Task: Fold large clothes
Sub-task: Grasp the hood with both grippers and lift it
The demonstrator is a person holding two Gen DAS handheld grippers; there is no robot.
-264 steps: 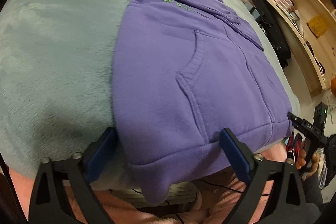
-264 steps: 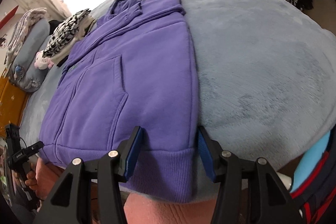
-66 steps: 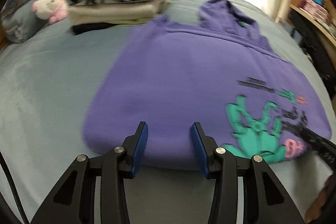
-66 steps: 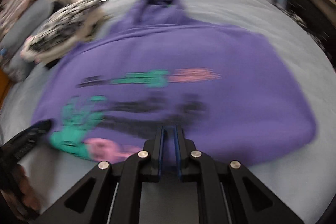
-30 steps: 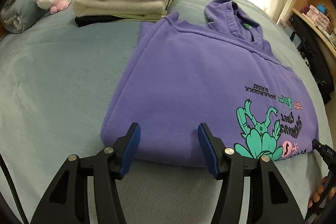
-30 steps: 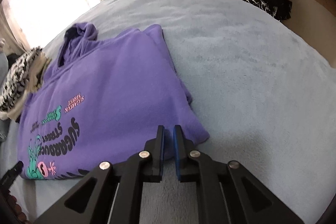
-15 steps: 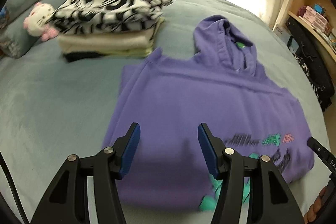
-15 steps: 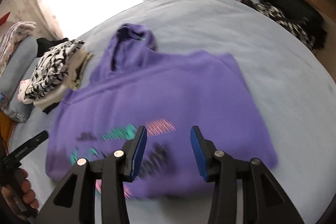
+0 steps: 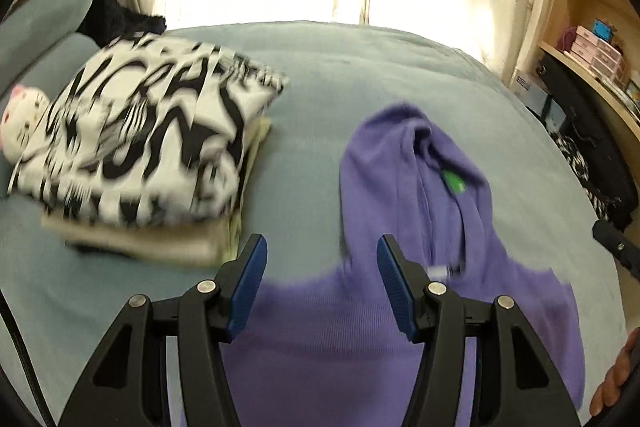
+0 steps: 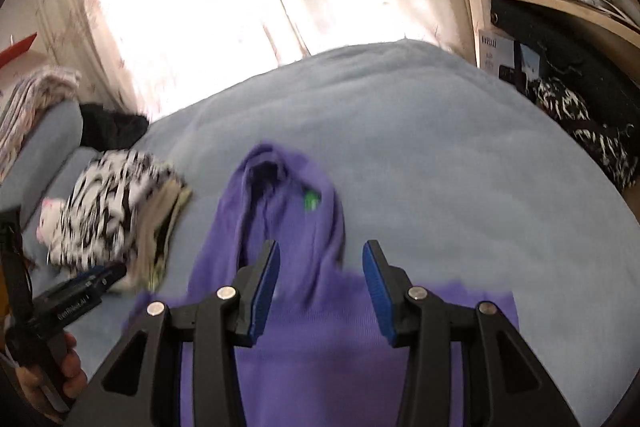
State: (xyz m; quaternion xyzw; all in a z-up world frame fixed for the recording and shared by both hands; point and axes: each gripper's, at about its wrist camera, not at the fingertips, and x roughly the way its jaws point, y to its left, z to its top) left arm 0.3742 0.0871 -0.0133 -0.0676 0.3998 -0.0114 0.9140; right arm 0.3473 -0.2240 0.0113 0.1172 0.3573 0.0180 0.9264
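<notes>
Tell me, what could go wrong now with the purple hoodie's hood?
1. The hood lies crumpled, so folding it in could leave a lump.
2. The stack of folded clothes sits close beside the purple hoodie; a swinging left hand-held gripper might knock it.

Both my grippers point steeply down over the hoodie point(image 9: 360, 339). Left gripper point(image 9: 322, 283): jaws parted, blue pads point(image 9: 248, 279) bare, nothing between them. Right gripper point(image 10: 320, 287): jaws have just been opening and stand apart, nothing gripped. My left hand point(image 10: 60, 375) shows below its handle in the right view.
</notes>
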